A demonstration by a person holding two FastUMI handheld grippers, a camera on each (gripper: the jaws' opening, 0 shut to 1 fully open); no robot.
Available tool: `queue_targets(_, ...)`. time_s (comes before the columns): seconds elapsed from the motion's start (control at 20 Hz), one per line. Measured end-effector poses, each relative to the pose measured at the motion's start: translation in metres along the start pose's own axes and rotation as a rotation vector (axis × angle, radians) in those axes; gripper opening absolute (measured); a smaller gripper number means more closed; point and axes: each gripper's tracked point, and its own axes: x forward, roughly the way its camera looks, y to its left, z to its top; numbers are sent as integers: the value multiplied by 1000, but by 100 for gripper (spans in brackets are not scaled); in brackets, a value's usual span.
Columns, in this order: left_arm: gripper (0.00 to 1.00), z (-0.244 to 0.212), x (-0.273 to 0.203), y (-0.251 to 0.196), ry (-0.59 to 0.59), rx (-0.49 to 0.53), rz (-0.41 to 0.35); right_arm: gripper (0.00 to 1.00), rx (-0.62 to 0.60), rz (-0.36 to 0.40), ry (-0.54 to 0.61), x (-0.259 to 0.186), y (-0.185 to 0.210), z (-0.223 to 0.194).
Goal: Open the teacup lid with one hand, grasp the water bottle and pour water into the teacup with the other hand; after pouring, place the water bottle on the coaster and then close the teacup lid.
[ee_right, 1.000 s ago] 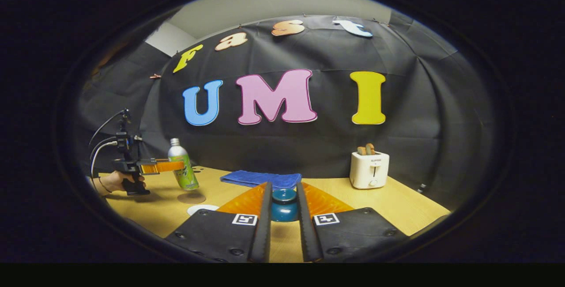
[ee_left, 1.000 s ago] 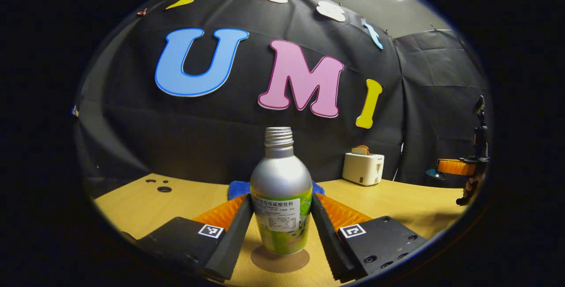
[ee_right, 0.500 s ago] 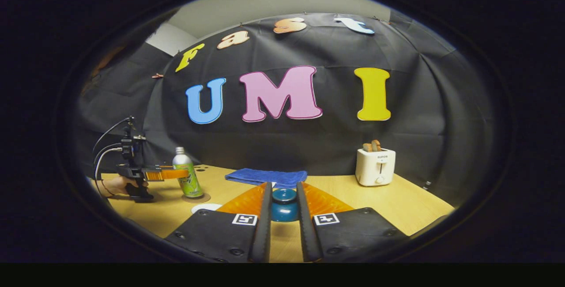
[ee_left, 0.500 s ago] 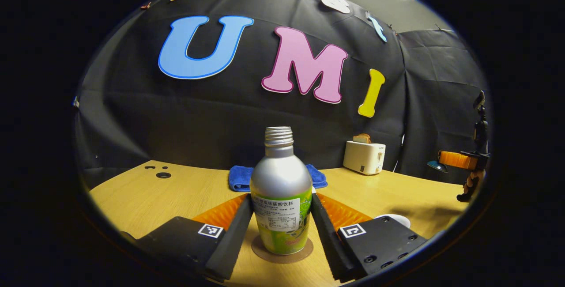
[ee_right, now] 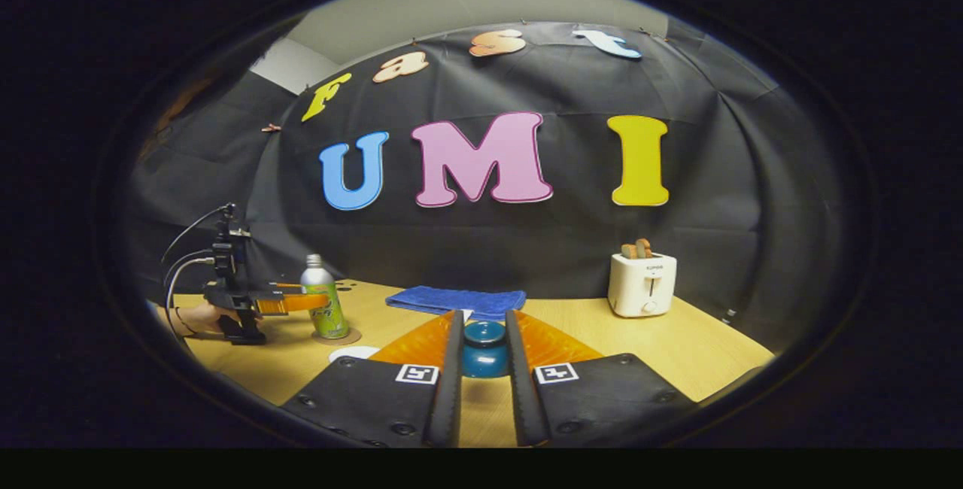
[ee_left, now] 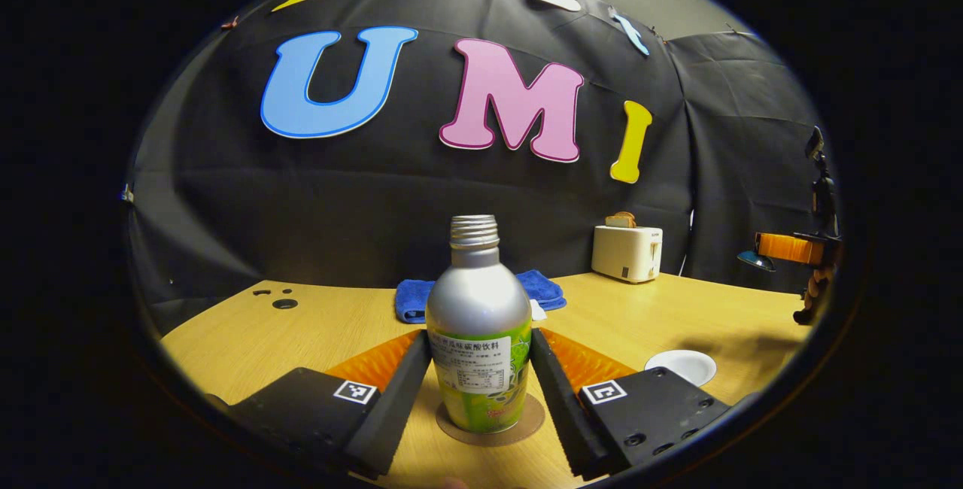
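Silver-and-green metal water bottle [ee_left: 478,338] stands on the round brown coaster [ee_left: 527,423], clenched by left gripper [ee_left: 478,369]; right gripper [ee_right: 483,350] jaws grasp the blue teacup lid [ee_right: 484,346] over open wooden counter [ee_left: 647,308].

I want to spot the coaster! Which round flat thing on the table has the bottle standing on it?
The brown coaster, between the left gripper's fingers, has the bottle on it. The white saucer further right is bare.
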Motion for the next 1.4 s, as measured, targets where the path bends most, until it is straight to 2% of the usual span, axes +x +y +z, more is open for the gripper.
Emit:
queue_targets(0.05,85,-2,0,-1,3,12,3,32,0,1,0,0,0,0)
queue_targets(0.15,97,-4,0,-3,11,39,4,32,3,3,4,1,1,-2)
queue_targets(0.2,98,-2,-2,-5,9,48,5,32,6,7,8,1,3,-3)
queue_targets(0.25,98,-1,-5,-6,4,52,4,32,10,15,12,3,7,-5)
queue_targets(0.3,98,2,-10,-7,-4,51,6,27,15,28,16,4,12,-6)
queue_targets(0.35,98,5,-15,-8,-12,44,8,32,27,52,19,5,22,-8)
queue_targets(0.45,98,11,-29,-9,-37,30,15,32,70,126,21,9,51,-10)
queue_targets(0.65,98,16,-62,0,-63,99,96,32,121,226,91,25,101,-44)
queue_targets(0.75,98,19,-74,-2,-75,111,105,32,142,258,130,35,119,-58)
queue_targets(0.8,98,20,-79,-5,-79,101,99,27,141,271,144,38,127,-63)
queue_targets(0.9,99,16,-83,-11,-78,69,79,27,110,279,164,44,135,-71)
queue_targets(0.95,98,13,-82,-12,-72,60,72,32,87,279,176,48,139,-75)
queue_targets(1.0,98,9,-81,-10,-62,51,72,27,70,281,191,50,142,-80)
queue_targets(1.05,98,3,-80,-8,-50,38,74,32,59,285,208,51,146,-85)
queue_targets(1.1,98,1,-80,-4,-42,26,81,31,49,286,223,52,148,-89)
queue_targets(1.35,99,5,-84,3,-69,44,93,32,-16,267,264,59,148,-99)
queue_targets(1.4,99,8,-85,3,-77,36,88,37,-20,270,263,60,150,-100)
